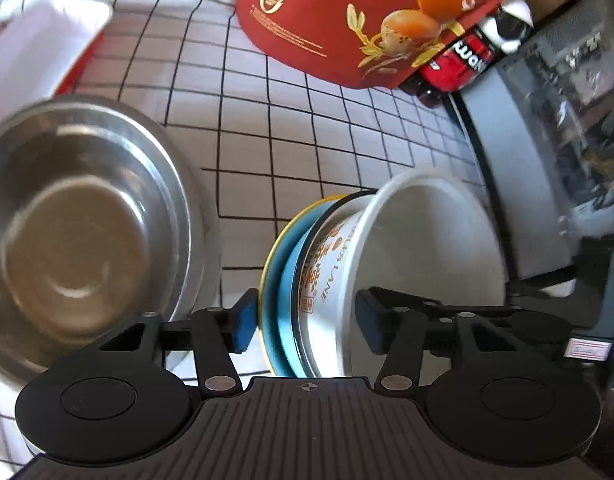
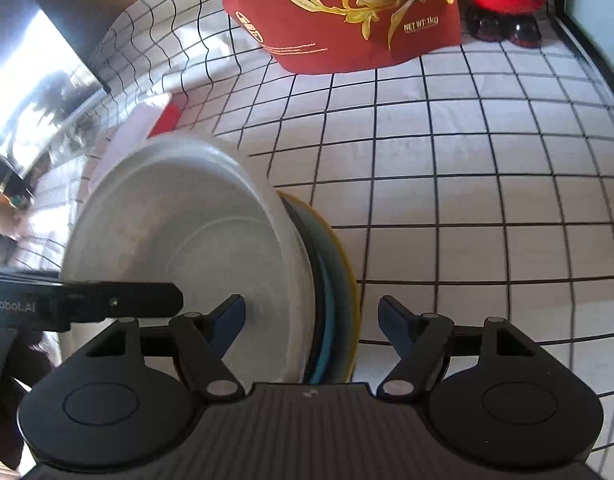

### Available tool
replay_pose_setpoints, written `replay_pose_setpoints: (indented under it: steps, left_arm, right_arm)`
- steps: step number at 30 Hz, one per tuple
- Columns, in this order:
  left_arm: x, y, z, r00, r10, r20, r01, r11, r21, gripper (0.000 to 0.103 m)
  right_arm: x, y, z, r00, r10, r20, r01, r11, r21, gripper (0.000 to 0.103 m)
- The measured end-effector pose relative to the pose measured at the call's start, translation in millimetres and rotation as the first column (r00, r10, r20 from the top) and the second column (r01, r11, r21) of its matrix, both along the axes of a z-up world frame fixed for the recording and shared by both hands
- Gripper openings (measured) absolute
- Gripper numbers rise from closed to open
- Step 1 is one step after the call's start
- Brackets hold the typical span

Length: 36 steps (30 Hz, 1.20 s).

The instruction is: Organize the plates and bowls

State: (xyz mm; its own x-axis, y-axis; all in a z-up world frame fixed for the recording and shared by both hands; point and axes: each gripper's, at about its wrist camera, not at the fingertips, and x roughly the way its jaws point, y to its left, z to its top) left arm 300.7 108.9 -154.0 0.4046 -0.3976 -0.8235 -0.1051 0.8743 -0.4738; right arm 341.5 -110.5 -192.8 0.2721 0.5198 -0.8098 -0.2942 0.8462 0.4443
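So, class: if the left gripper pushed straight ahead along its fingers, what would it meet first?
Probably the stacked dishes: the left gripper already straddles the white printed bowl and blue plate rims, though depth is unclear.

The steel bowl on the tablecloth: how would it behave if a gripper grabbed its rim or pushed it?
The steel bowl looks rigid and thin-walled, so probably light. Its polished surface may slip between pads. Its wide flat base suggests it would slide on the cloth rather than tip.
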Motion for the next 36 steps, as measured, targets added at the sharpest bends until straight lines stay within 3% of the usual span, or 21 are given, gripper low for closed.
replay_pose_setpoints:
  steps: [4,9,15,19,22,32,36]
  left_arm:
    - [10,7,-5,0.996,0.036,-0.086,-0.041,0.998,-0.057,0.053]
    - [19,-2,2,0.998,-0.002,-0.066,0.003,1.0,0.019,0.052]
    - [16,-13,-3,0.995,-0.051,-0.087,0.057,0.996,0.069,0.053]
    - [14,-8,-7,0.996,-0.04,-0.079,0.041,0.999,0.007,0.062]
    - [13,-7,-7,0.997,-0.032,-0.073,0.032,0.999,-0.01,0.063]
    - [20,-23,0,0.994,-0.002,-0.112,0.014,0.995,0.104,0.062]
    - [21,-19,-1,0.994,0.006,-0.108,0.003,0.996,0.086,0.063]
  right_arm:
    - [8,-3,-3,0.997,-0.035,-0.075,0.036,0.999,0.011,0.074]
    - [13,-4,-8,0.989,-0.047,-0.142,0.049,0.999,0.013,0.074]
    - [11,2,-1,0.991,-0.036,-0.127,0.033,0.999,-0.026,0.074]
    - [8,11,1,0.99,-0.003,-0.139,-0.002,0.999,-0.038,0.074]
    - [5,17,3,0.994,0.011,-0.113,-0.019,0.998,-0.062,0.074]
    - [12,-1,-5,0.986,-0.088,-0.143,0.09,0.996,0.009,0.074]
    - [13,2,-5,0.99,-0.003,-0.138,0.004,1.0,0.006,0.074]
